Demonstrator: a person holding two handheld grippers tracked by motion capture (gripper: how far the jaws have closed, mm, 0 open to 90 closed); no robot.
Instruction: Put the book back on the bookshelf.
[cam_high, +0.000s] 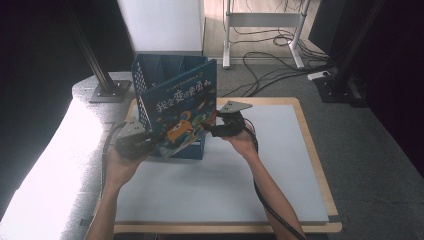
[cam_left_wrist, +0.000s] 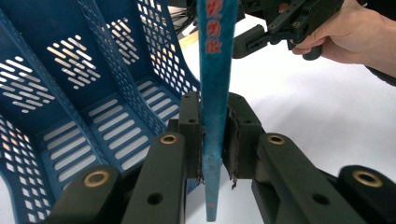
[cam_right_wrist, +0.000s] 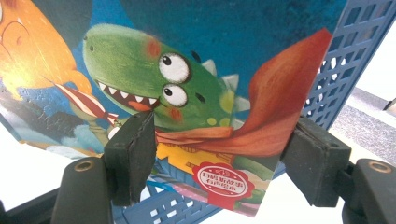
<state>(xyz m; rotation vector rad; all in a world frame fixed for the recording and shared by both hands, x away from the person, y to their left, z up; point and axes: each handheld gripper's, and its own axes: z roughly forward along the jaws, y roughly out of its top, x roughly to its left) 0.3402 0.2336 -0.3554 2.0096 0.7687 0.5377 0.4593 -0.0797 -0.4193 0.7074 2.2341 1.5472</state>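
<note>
**Picture book pinched in my left gripper, right jaws wide around its corner**

My left gripper (cam_left_wrist: 215, 140) is clamped on the spine edge of the picture book (cam_high: 182, 107); in the left gripper view the thin teal edge stands upright between my two pads, both pressing on it. The book rises straight up from these jaws, tilted a little over the blue file rack (cam_left_wrist: 93, 93), which sits to the left of my left gripper, its slotted compartments open toward me.

My right gripper (cam_right_wrist: 224, 154) stands wide. In the right gripper view its pads sit on either side of the book's lower corner, where the green dinosaur and red cape are printed; the cover lies beyond and between them, and I cannot tell whether either pad touches it. The rack shows behind the book.

Both grippers hover above the white table board (cam_high: 280, 150).
</note>
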